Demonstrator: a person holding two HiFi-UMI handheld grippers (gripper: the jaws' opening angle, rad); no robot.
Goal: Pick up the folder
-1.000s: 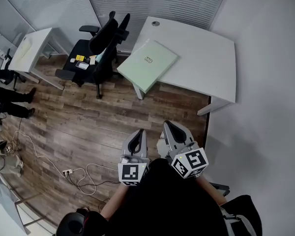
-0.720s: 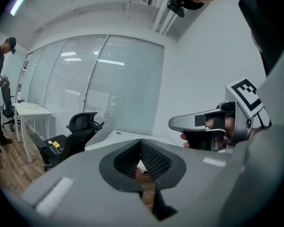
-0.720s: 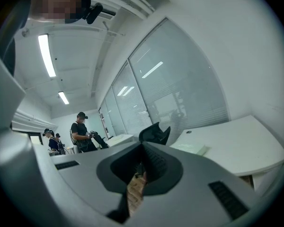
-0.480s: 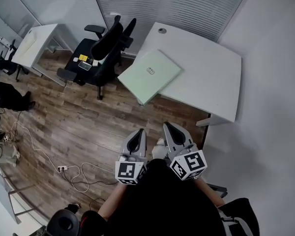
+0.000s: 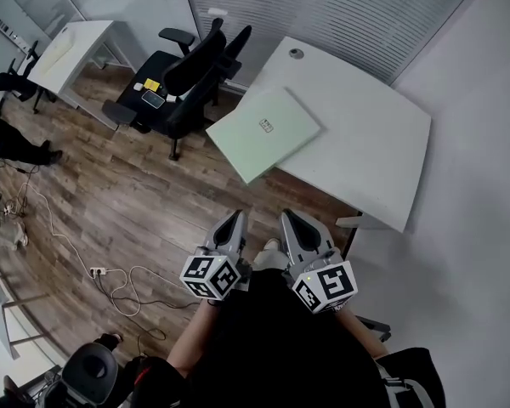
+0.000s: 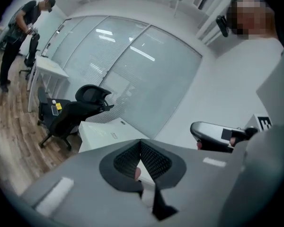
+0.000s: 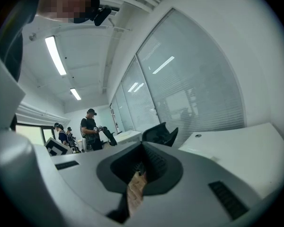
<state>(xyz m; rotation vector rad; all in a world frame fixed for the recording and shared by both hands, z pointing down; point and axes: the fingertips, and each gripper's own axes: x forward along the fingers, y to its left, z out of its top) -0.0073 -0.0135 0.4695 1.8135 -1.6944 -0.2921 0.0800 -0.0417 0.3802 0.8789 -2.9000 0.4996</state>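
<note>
A pale green folder point(image 5: 263, 133) lies on the white table point(image 5: 365, 134), and its near left corner hangs over the table's edge. Both grippers are held low in front of the person, well short of the table. In the head view my left gripper point(image 5: 235, 218) is shut and empty, and my right gripper point(image 5: 287, 218) beside it is shut and empty too. The left gripper view shows the folder point(image 6: 102, 132) ahead past the closed jaws, with the right gripper point(image 6: 213, 134) off to the side. The right gripper view shows the table point(image 7: 236, 145) ahead on the right.
Black office chairs point(image 5: 191, 75) stand left of the table, one with small items on its seat. A second white desk point(image 5: 68, 45) is at the far left. Cables and a power strip point(image 5: 93, 272) lie on the wood floor. People point(image 7: 90, 126) stand farther back. A white wall closes the right side.
Both grippers have come somewhat closer to the table. The left gripper has rolled, so its marker cube now sits tilted. Both stay shut.
</note>
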